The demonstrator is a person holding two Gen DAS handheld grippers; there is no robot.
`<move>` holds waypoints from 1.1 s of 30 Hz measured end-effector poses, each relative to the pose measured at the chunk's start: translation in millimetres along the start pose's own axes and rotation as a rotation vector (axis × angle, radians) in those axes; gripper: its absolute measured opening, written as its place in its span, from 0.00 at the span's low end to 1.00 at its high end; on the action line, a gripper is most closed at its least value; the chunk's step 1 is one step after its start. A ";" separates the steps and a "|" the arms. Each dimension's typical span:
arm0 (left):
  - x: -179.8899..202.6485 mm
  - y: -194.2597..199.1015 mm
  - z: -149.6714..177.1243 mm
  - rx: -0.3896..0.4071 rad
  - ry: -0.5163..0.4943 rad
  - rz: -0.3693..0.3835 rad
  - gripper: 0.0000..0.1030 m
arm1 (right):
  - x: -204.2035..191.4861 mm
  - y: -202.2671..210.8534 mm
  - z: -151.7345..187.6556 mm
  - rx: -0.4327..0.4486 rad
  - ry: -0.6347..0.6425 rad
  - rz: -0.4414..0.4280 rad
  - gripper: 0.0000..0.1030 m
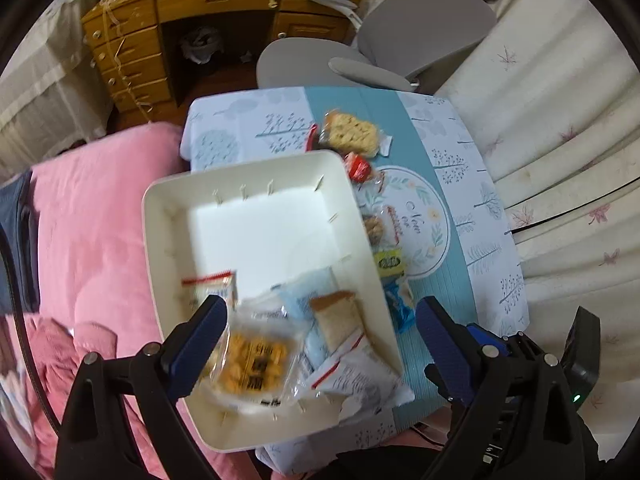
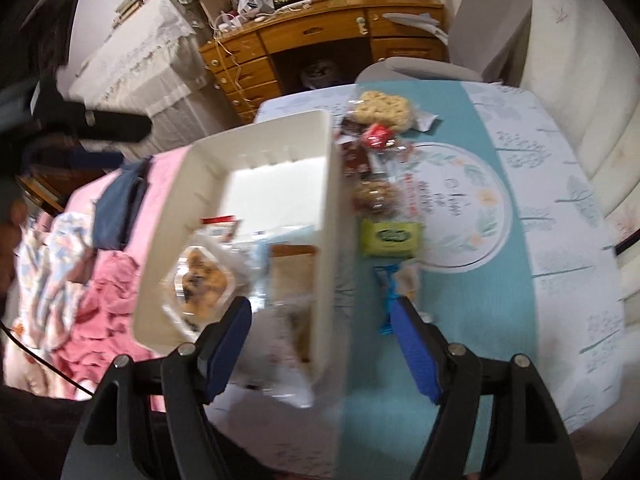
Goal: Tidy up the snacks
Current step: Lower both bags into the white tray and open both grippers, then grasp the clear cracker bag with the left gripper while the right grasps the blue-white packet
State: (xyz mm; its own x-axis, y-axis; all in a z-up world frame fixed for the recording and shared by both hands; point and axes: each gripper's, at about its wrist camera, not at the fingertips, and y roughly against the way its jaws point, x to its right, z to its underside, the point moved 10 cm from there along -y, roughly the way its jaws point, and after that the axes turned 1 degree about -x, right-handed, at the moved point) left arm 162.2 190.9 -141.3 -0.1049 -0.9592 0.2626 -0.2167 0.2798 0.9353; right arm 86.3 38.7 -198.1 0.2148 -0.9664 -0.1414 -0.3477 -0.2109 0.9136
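A white bin [image 1: 168, 216] sits on the table's left side and holds several wrapped snacks, among them an orange cracker pack [image 1: 252, 364] and a toast-like pack [image 1: 336, 316]. My left gripper [image 1: 320, 336] is open above the bin's near end. A row of snacks lies right of the bin: a rice cake [image 1: 354, 132], a red candy [image 1: 358, 168], a green pack [image 2: 392, 238] and a blue pack [image 2: 386, 292]. My right gripper [image 2: 320, 336] is open, over the bin's near right wall [image 2: 330, 240], with the blue pack just ahead of its right finger.
The table carries a blue-and-white patterned cloth [image 2: 560, 200]. A pink blanket [image 1: 92, 220] lies to the left. A grey chair [image 1: 420, 32] and a wooden desk [image 1: 168, 28] stand beyond the table. A cream curtain [image 1: 560, 120] hangs at right.
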 end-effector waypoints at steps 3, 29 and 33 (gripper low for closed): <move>8.9 -8.4 -14.6 -0.033 -0.016 -0.041 0.92 | 14.3 -5.4 -1.9 -0.004 0.041 0.035 0.71; 76.5 -160.0 -178.5 -0.185 -0.026 -0.209 0.92 | 63.0 -101.7 17.7 -0.116 0.457 -0.049 0.70; 74.6 -192.7 -187.5 -0.221 -0.012 -0.231 0.92 | 69.1 -111.1 22.5 -0.143 0.441 -0.061 0.70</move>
State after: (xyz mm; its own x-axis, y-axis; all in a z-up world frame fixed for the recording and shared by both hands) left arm 378.1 57.6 -257.5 -0.0897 -0.9953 0.0358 -0.0203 0.0378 0.9991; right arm 119.2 -7.9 -318.0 0.6094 -0.7914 -0.0488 -0.2001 -0.2131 0.9563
